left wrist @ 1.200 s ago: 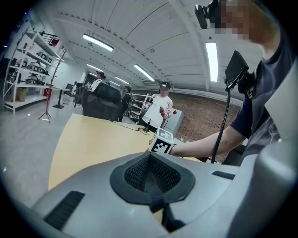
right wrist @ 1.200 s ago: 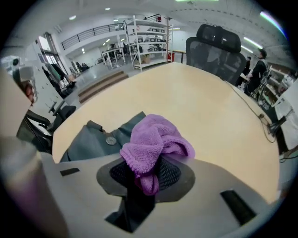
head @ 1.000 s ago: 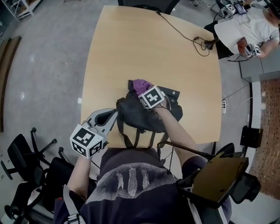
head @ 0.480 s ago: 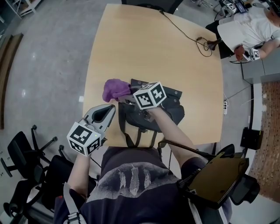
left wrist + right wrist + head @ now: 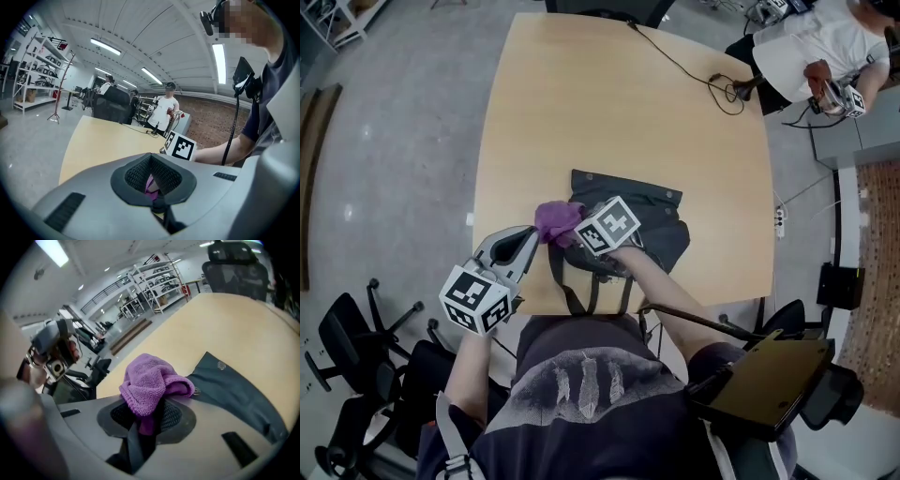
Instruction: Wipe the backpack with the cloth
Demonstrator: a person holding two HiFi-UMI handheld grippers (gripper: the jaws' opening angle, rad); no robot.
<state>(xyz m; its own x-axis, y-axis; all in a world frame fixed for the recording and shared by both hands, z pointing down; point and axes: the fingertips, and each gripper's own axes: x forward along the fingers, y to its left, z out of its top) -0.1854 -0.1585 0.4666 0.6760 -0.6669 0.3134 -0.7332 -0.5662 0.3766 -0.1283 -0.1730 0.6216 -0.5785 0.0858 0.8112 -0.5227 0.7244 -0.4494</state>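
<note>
Left tongs clenched, empty, at near desk edge just beside cloth. Right tongs grasping purple cloth, pressed on near-left part of dark backpack lying flat mid-desk. Cable at far end.

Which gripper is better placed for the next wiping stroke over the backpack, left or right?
Right. The right gripper is shut on the purple cloth, at the left edge of the backpack. The left gripper sits beside it and does not hold the cloth.
</note>
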